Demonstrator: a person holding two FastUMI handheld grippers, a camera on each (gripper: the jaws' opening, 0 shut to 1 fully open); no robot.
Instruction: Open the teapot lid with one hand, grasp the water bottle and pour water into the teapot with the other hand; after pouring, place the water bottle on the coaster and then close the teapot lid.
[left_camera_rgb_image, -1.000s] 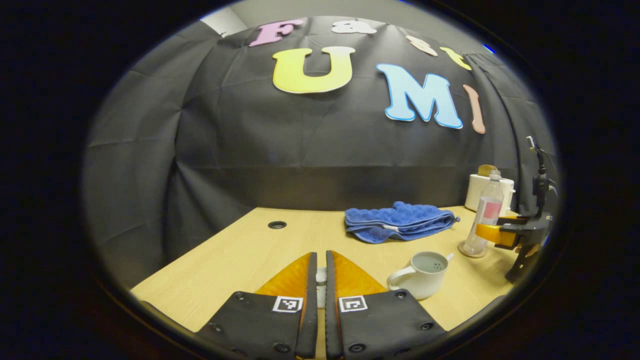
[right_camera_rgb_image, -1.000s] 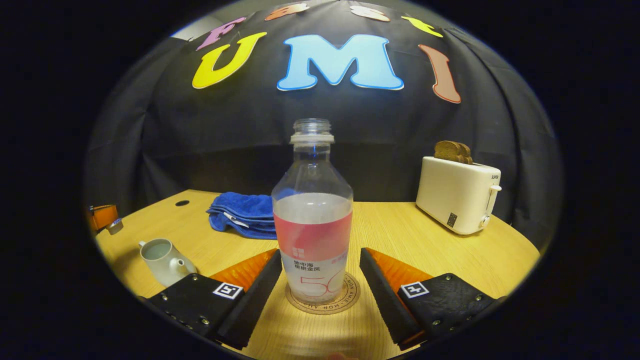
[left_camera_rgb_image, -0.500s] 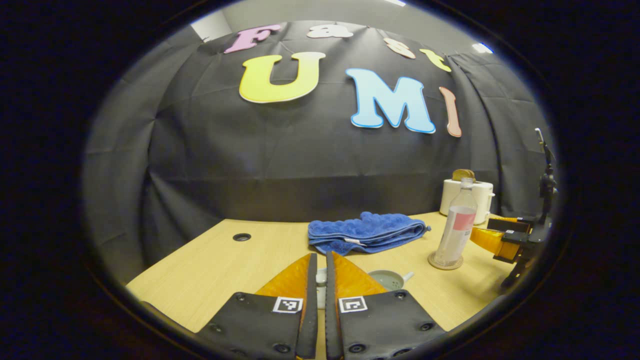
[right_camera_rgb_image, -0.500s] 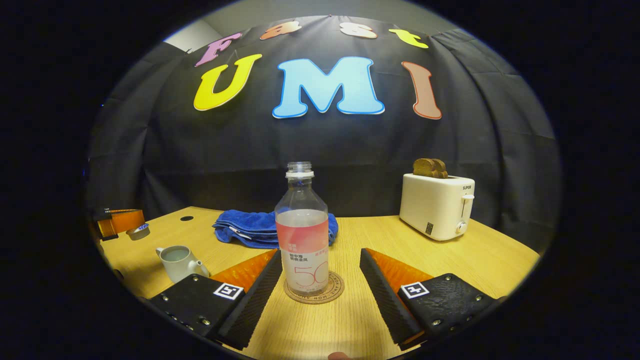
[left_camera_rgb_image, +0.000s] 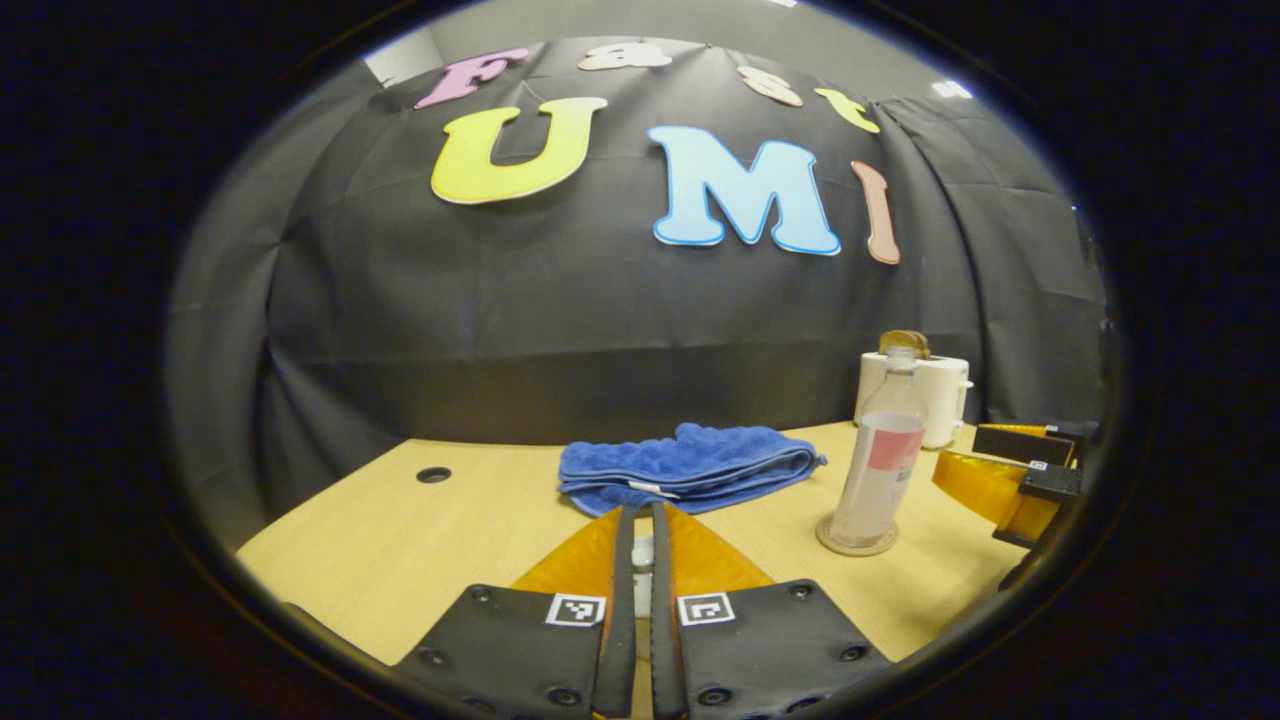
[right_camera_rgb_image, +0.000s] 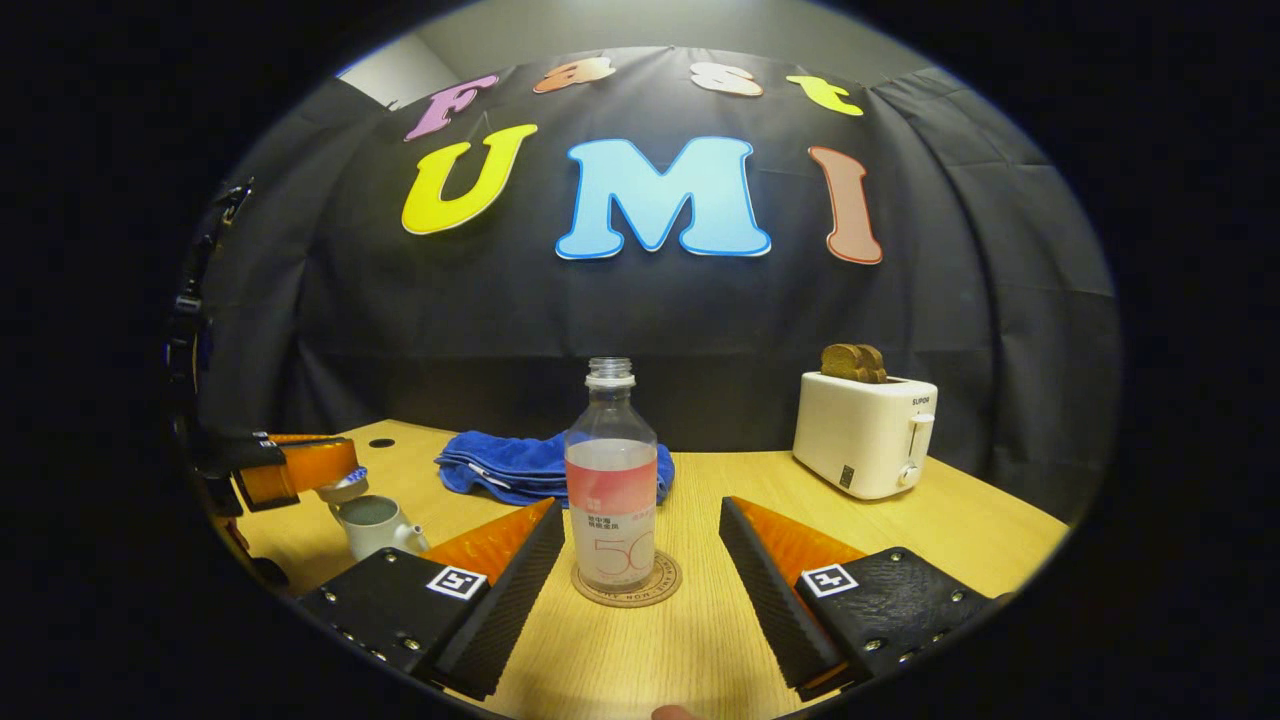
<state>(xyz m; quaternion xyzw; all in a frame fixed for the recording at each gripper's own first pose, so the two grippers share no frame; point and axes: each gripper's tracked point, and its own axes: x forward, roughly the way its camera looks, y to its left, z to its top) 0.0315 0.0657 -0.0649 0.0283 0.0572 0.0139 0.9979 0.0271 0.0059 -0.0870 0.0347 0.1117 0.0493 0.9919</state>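
The left gripper (left_camera_rgb_image: 640, 560) had its fingers pressed nearly together, pinching a small white thing that I took for the teapot lid (left_camera_rgb_image: 641, 552). At the left edge of the right gripper view it held that lid (right_camera_rgb_image: 342, 487) just above the open teapot (right_camera_rgb_image: 375, 523). The right gripper (right_camera_rgb_image: 640, 560) was spread wide and empty, low in the frame. The water bottle (right_camera_rgb_image: 611, 478) stood upright on the coaster (right_camera_rgb_image: 627, 588), in the middle of that view, ahead of the gap between the fingers and not touching them.

I judged that the pouring was done and the bottle was put down. Only closing the lid was left. For that, the lid had to come straight down onto the teapot's mouth, and then the gripper had to let go.

A blue towel (right_camera_rgb_image: 520, 465) lay folded farther back on the desk (right_camera_rgb_image: 700, 650). A white toaster (right_camera_rgb_image: 865, 435) with bread stood at the right. Nothing stood in the lid's way.
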